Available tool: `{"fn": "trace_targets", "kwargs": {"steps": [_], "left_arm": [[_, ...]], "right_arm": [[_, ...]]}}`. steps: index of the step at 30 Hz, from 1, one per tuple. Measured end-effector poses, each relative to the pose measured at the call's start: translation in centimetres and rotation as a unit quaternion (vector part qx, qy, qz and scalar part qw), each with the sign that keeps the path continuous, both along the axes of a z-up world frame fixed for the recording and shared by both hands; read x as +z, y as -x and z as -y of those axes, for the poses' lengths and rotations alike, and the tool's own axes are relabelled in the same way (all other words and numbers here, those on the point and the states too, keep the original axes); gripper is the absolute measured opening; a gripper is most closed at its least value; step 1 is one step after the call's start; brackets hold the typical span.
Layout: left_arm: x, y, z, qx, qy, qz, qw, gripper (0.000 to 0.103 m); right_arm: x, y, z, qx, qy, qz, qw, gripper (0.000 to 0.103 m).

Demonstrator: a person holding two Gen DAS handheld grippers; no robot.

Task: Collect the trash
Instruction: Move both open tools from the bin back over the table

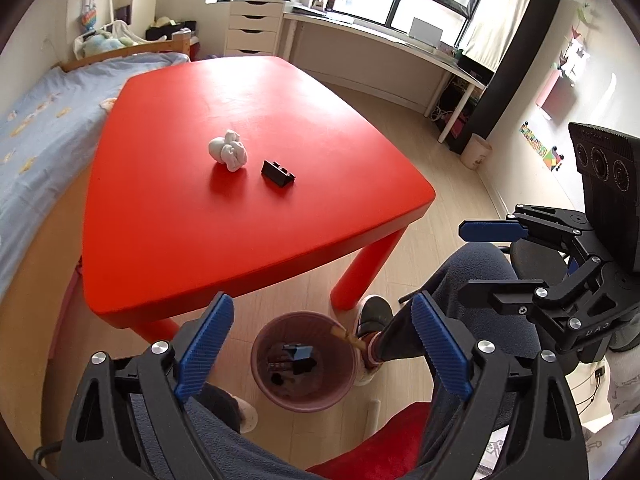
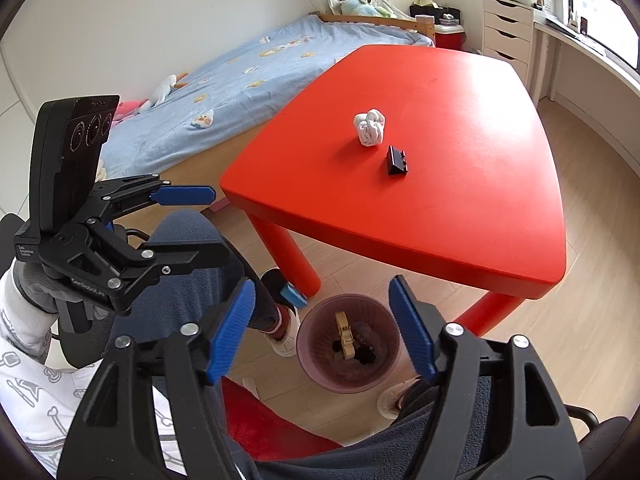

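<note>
Wooden clothespin (image 2: 345, 335) upright-tilted in bin (image 2: 320, 376); left gripper (image 1: 320, 344), right gripper (image 2: 324, 330) both released

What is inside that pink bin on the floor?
In the pink bin lie a wooden clothespin, a blue piece and some dark bits. Anything beneath them is hidden.

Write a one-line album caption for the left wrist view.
Open left tongs hover over a pink bin beside a red table holding a crumpled tissue and small black clip.
</note>
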State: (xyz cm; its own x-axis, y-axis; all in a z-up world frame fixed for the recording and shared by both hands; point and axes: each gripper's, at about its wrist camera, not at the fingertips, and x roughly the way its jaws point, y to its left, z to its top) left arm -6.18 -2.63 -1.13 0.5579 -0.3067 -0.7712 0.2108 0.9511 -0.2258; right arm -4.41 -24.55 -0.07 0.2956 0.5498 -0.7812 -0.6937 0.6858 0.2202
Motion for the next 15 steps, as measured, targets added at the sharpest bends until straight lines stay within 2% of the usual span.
{"fn": "trace_targets", "kwargs": {"steps": [1,5,15], "left_arm": [[-0.03,-0.06,-0.15,0.006,-0.006,-0.001,1.0,0.091],[-0.23,-0.23,-0.82,0.024,-0.012,-0.007,0.9996,0.095],[-0.4,-0.27,-1.14,0.031,-0.004,-0.014,0.9994,0.095]], "right_arm": [[-0.01,-0.05,0.1,-0.006,0.001,0.001,1.0,0.092],[-0.06,-0.41,0.47,-0.023,0.005,0.005,1.0,0.1],[-0.22,-0.62,0.6,-0.029,0.003,-0.004,1.0,0.1]]}}
